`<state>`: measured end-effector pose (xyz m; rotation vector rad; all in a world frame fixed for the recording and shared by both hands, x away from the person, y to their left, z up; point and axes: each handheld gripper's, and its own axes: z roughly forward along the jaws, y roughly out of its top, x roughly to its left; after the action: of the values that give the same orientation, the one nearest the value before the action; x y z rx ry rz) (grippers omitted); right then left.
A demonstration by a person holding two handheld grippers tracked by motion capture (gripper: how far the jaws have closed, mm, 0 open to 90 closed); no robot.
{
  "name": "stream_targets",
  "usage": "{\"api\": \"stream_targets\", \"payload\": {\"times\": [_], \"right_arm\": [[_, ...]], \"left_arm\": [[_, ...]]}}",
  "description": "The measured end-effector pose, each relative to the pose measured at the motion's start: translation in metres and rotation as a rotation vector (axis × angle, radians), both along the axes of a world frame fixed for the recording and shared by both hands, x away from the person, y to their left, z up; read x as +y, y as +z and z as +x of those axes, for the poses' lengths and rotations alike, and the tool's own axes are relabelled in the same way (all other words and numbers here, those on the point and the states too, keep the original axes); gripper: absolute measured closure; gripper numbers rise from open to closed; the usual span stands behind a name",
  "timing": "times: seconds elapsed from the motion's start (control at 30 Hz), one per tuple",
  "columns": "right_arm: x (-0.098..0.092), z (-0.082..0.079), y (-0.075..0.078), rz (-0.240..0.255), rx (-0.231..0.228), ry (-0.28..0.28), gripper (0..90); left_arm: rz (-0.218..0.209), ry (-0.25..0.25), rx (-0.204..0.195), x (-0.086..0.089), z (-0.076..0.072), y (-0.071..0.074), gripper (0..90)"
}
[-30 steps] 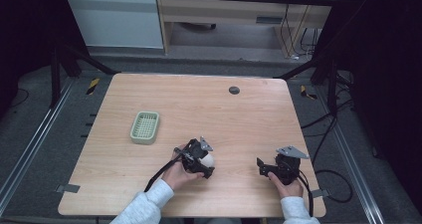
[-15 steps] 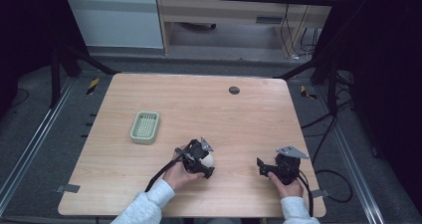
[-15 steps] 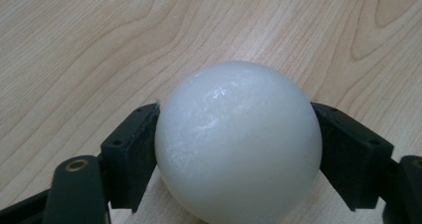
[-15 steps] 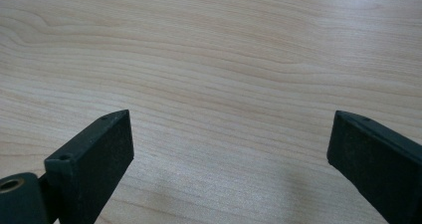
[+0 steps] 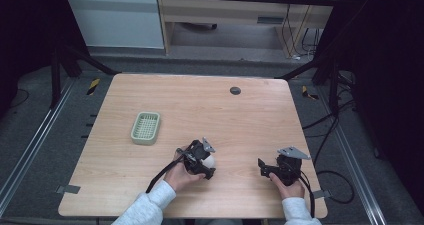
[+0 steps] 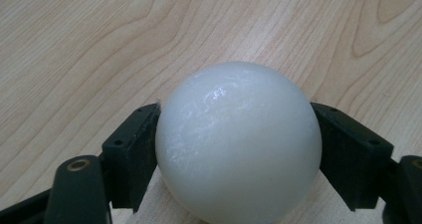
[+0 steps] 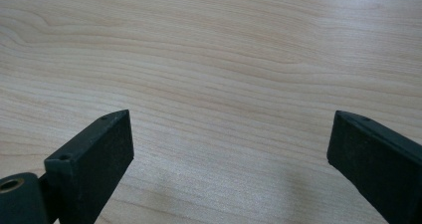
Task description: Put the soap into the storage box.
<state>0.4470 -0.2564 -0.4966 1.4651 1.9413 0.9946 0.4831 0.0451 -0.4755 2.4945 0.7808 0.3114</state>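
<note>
White smooth ball (image 6: 238,143), glossy with faint scuff marks, sits clamped between the two black jaws of the left gripper (image 6: 234,149); one jaw presses each side of it. In the high view the ball (image 5: 209,160) lies at the near-centre of the worktop, held low over or on the wood; contact with the surface cannot be told. The ball's underside is cut off at the bottom edge of the left gripper view.

Worktop (image 5: 200,105): pale wood-grain laminate, squarish with rounded corners, matte, light sheen toward the far side. A small dark round disc (image 5: 235,90) sits near the far edge, right of centre; too small to tell what it is. A pale green rectangular plastic basket with a slotted bottom (image 5: 145,128) rests left of centre, well apart from the ball.

Room: dark grey floor, metal rails along both sides of the worktop, black cables on the floor at right, a light wooden cabinet and a white panel behind. Side areas are too dark to make out.

Right gripper (image 5: 272,168) is at the near right of the worktop, a grey three-cornered plate on top. In its own view the right gripper (image 7: 229,149) has its flat black jaws spread wide with bare wood between them, holding nothing.

Left hand (image 5: 176,175) and right hand (image 5: 286,187) come from light grey sleeves cut off at the bottom edge.
</note>
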Motion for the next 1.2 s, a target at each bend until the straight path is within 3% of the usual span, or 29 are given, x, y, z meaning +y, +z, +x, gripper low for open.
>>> {"api": "stream_targets", "payload": {"times": [0.07, 0.13, 0.23, 0.67, 1.2], "right_arm": [[0.000, 0.000, 0.000, -0.001, -0.002, 0.000, 4.7], [0.000, 0.000, 0.000, -0.001, -0.002, -0.001, 4.7], [0.000, 0.000, 0.000, -0.001, -0.001, 0.000, 4.7], [0.000, 0.000, 0.000, 0.000, -0.002, -0.002, 4.7], [0.000, 0.000, 0.000, -0.001, 0.000, -0.001, 4.7]], "left_arm": [[0.006, 0.000, -0.013, 0.000, 0.000, 0.001, 23.4], [0.001, 0.002, 0.005, 0.000, 0.000, 0.002, 23.4], [0.005, -0.003, 0.001, 0.000, 0.000, 0.004, 23.4], [-0.048, 0.017, -0.022, 0.012, -0.004, 0.020, 23.4], [-0.093, 0.052, -0.053, 0.041, -0.008, 0.041, 23.4]]}}
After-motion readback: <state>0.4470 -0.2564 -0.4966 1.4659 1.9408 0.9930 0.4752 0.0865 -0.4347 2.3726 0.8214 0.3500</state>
